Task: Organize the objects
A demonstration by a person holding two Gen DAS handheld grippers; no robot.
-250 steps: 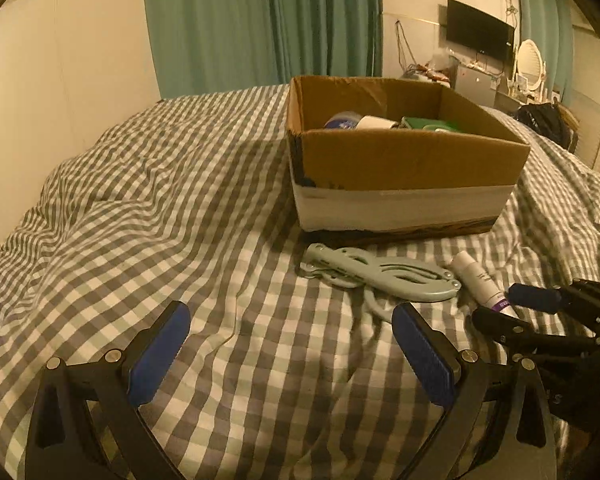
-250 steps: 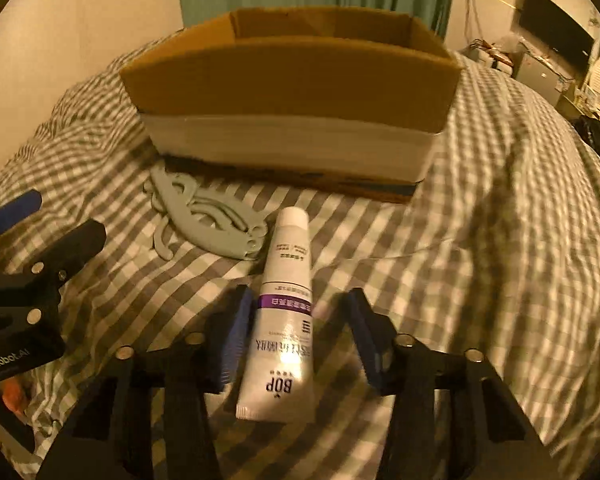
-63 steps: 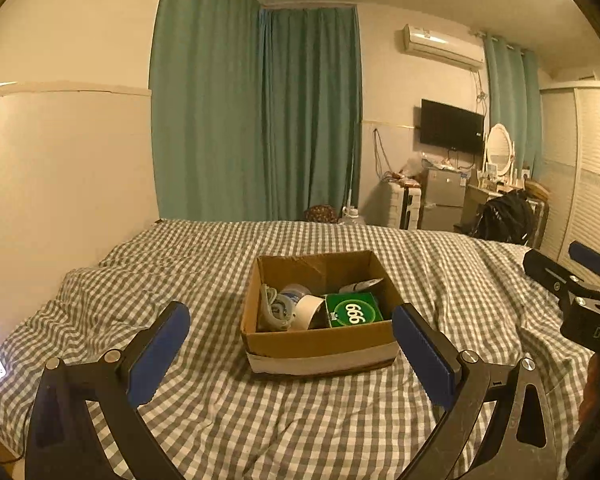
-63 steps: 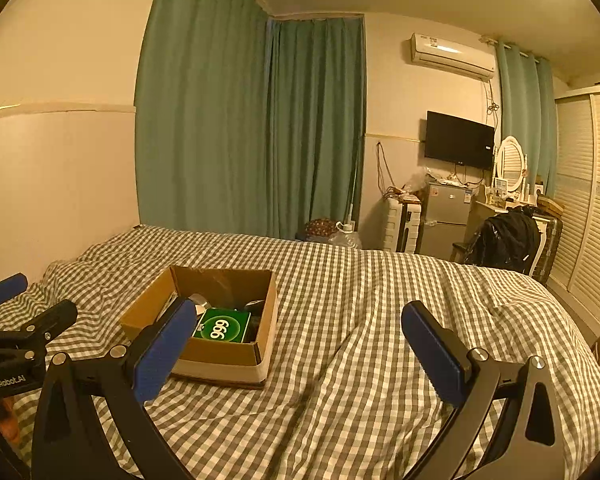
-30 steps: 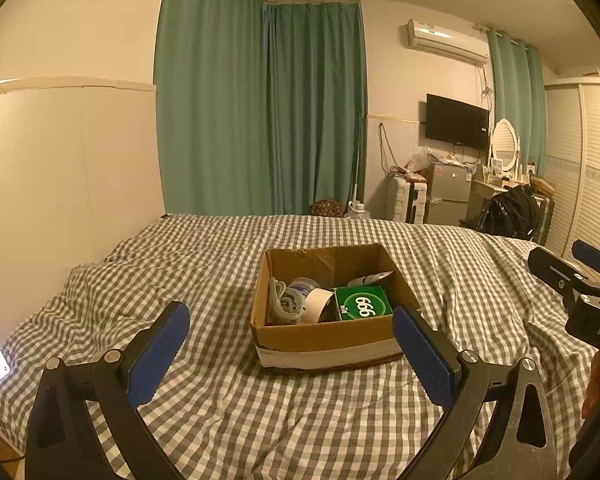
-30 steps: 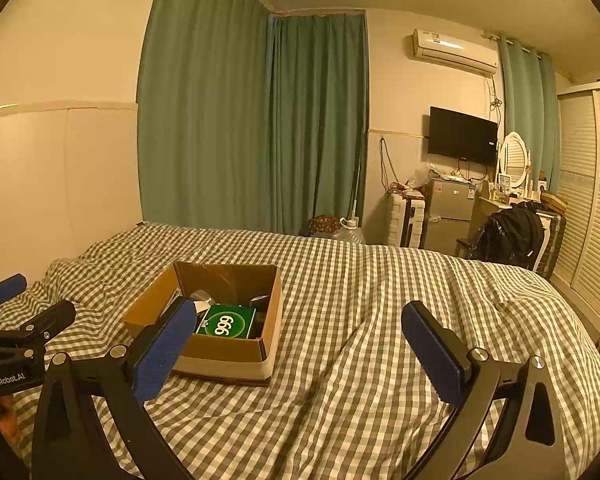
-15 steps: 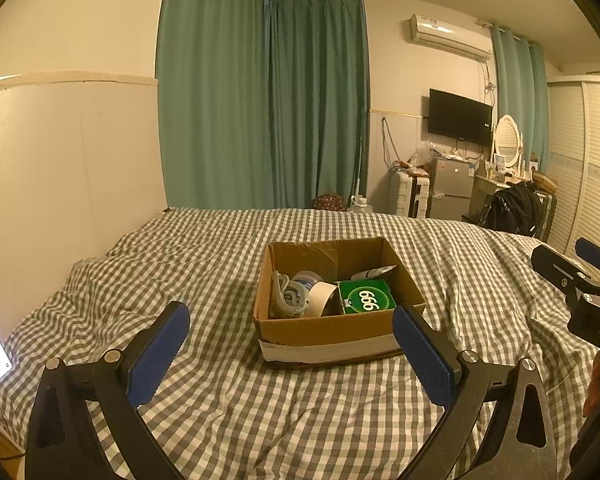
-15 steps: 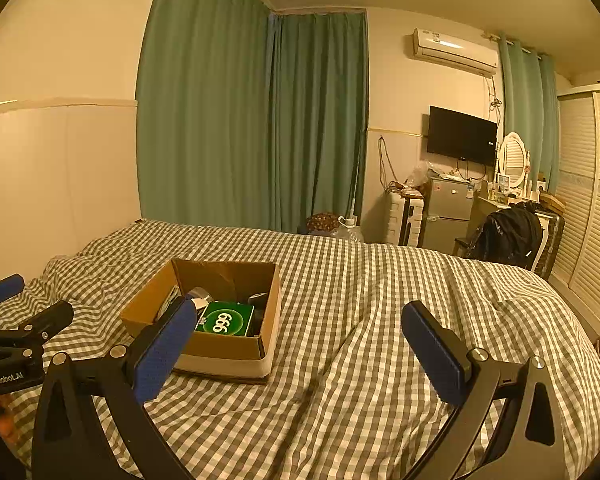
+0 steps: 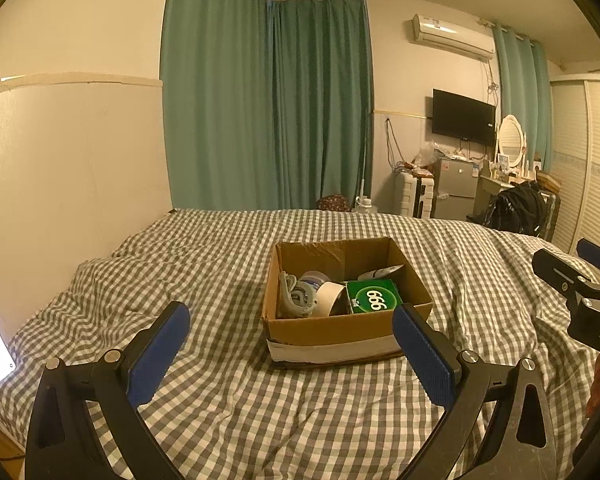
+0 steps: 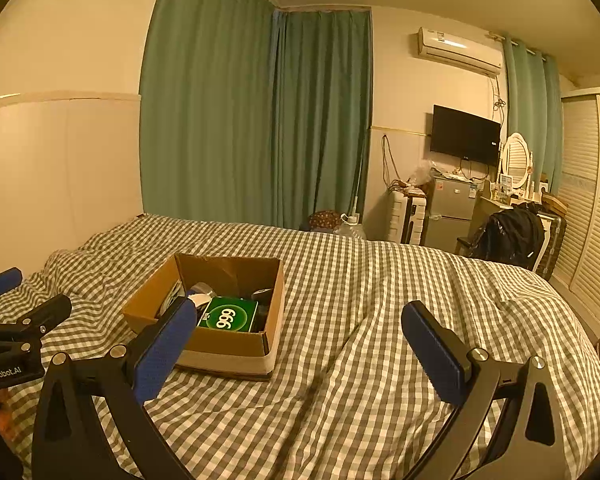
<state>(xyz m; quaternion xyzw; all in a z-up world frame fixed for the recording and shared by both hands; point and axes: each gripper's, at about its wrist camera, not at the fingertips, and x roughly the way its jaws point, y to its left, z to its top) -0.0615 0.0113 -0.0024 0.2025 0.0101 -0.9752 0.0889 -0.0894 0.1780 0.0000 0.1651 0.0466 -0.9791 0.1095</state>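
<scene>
Your left gripper (image 9: 290, 350) and right gripper (image 10: 300, 350) both hang wide open and empty above the bed (image 9: 228, 392), the cardboard box (image 9: 340, 330) looks filled, so probably nothing remains to collect.

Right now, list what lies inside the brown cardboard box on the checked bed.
Brown cardboard box holds a green "666" packet, a white tape roll, a grey cable bundle and a white tube. Anything beneath stays hidden.

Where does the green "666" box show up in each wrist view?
Left wrist: green 666 box sits centre-right, in the cardboard box's near right corner.
Right wrist: the same box lies left of centre, beside the near wall.
Shared landmark: the wall TV.
</scene>
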